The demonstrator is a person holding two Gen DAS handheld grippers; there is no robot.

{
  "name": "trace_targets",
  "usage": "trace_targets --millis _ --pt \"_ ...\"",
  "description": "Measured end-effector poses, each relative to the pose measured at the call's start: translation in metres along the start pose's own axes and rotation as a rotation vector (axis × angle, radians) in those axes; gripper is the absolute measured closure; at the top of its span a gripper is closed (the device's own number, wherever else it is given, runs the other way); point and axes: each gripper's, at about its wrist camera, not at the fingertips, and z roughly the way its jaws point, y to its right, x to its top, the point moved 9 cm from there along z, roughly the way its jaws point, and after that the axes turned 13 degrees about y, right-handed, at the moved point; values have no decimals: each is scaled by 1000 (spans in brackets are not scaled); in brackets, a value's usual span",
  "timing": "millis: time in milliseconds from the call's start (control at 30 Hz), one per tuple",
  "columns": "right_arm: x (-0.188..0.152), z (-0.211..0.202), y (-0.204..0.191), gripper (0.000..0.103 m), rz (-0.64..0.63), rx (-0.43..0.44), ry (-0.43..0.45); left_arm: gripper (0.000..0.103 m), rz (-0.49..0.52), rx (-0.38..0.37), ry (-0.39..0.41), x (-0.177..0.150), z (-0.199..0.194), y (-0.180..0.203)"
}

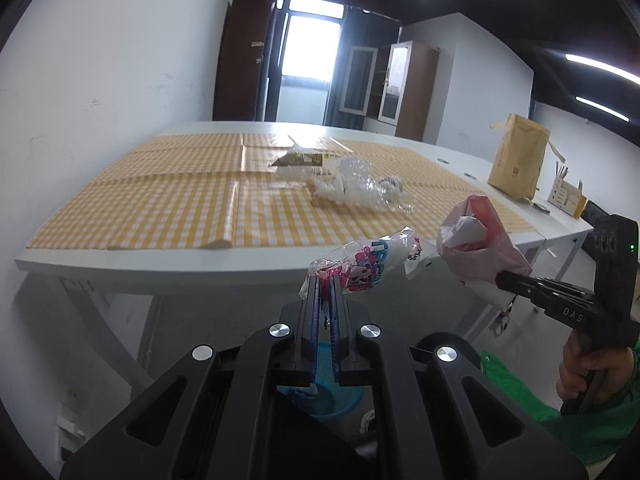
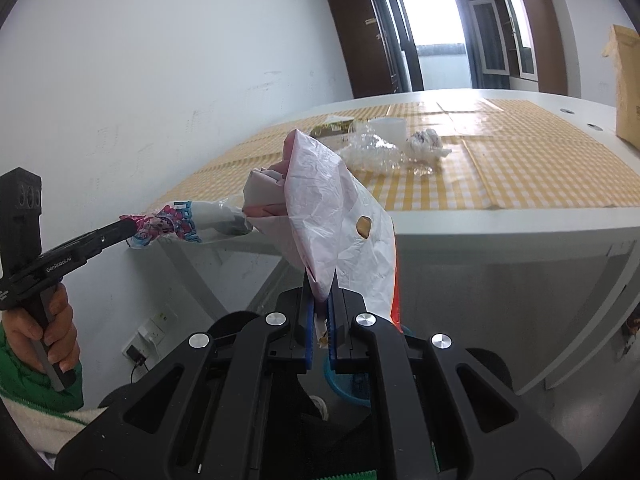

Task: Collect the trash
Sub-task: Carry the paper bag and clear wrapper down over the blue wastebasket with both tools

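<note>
My left gripper (image 1: pixel 326 280) is shut on a clear plastic wrapper (image 1: pixel 368 262) printed in pink and blue, held in the air in front of the table's near edge. To its right, my right gripper (image 2: pixel 322 288) is shut on a crumpled pink-and-white paper bag (image 2: pixel 332 208) with paper stuffed in its mouth. In the right wrist view the left gripper (image 2: pixel 130 226) holds the wrapper (image 2: pixel 192 220) just left of the bag. More trash lies on the checked cloth: crumpled clear plastic (image 1: pixel 360 186), a green-and-yellow packet (image 1: pixel 300 159) and a crumpled white wad (image 2: pixel 426 142).
The white table (image 1: pixel 120 266) carries a yellow checked cloth (image 1: pixel 168 200). A brown paper bag (image 1: pixel 518 156) and a small box of sticks (image 1: pixel 566 196) stand at its far right. A blue bin (image 1: pixel 324 398) sits on the floor below the grippers. A wall socket (image 2: pixel 150 334) is low on the left wall.
</note>
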Motion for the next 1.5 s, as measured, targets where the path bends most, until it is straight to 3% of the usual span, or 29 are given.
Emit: trace_targets --millis 700,1500 --pt "-96 58 28 99 75 -25 -215 99 -26 27 -276 -118 71 -16" --pt "-184 156 73 99 137 -114 -445 99 -24 106 -465 -199 165 -37"
